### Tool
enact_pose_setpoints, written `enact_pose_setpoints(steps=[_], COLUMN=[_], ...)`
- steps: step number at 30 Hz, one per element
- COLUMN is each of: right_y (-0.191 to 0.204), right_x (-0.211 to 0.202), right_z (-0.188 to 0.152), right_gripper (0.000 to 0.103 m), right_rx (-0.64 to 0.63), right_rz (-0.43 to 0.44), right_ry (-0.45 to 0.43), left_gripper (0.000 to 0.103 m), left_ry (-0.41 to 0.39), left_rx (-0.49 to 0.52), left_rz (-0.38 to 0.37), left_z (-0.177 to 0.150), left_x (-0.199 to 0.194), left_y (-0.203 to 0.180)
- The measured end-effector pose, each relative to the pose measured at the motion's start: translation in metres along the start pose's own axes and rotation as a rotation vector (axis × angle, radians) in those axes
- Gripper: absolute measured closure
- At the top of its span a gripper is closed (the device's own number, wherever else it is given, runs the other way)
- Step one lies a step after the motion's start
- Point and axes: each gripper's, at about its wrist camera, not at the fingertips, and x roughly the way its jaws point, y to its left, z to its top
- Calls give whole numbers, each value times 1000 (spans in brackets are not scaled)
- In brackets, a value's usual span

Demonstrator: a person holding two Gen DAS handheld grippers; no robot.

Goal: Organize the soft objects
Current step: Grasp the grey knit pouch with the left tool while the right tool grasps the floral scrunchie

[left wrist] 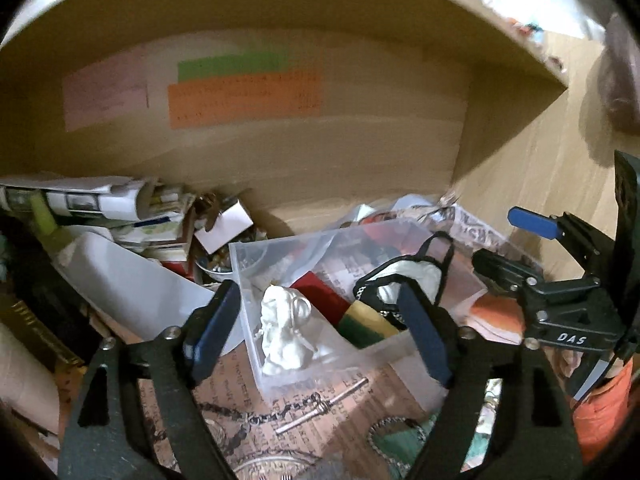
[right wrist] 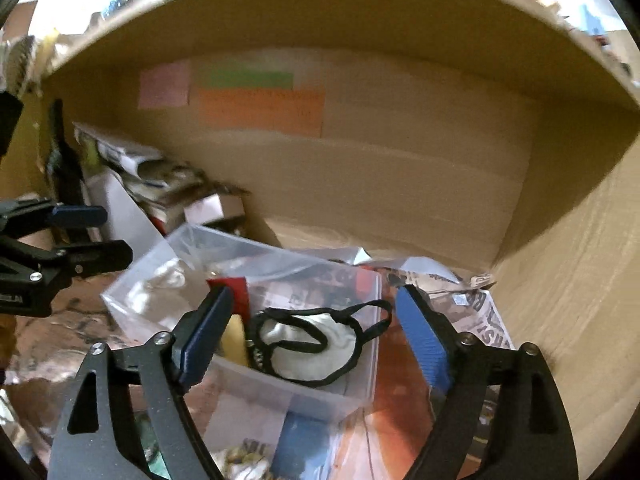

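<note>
Wooden shelf [right wrist: 400, 184], cluttered. Clear bin [right wrist: 360, 394] holds white black-trimmed pouch [right wrist: 308, 344]: light, limp; likely best pinched by trim. Left gripper [left wrist: 320, 332], right gripper [right wrist: 316, 336]: both spread, empty.

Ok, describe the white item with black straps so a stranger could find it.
Find the clear plastic bin on the cluttered shelf floor. At its right end lies the white pouch, beside a yellow, green and red cloth. It alone has black cord edging and loops.
</note>
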Motion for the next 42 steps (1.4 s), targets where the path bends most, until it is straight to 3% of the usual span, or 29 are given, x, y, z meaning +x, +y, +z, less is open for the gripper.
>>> enact_pose_setpoints(steps=[11, 20, 27, 33, 36, 38, 42], right_y=[8, 16, 25, 16, 8, 7, 5], right_x=[-41, -40, -18, -7, -7, -7, -3], right_z=[-33, -73, -111, -126, -128, -128, -129], right_gripper=[19, 18, 18, 19, 22, 32, 48], right_rx=[64, 117, 167, 231, 260, 261, 251], right_rz=[56, 106, 158, 149, 153, 141, 120], right_ry=[-5, 100, 239, 293, 295, 295, 300], left_gripper=[10, 9, 9, 9, 9, 10, 26], left_ry=[-5, 116, 237, 273, 263, 257, 248], left_rx=[1, -55, -101, -114, -118, -135, -154], left_rz=[-32, -30, -26, -25, -14, -12, 11], left_z=[-41, -88, -125, -142, -146, -147, -148], left_x=[-39, -28, -8, 2, 2, 3, 3], left_y=[-12, -10, -6, -6, -6, -5, 1])
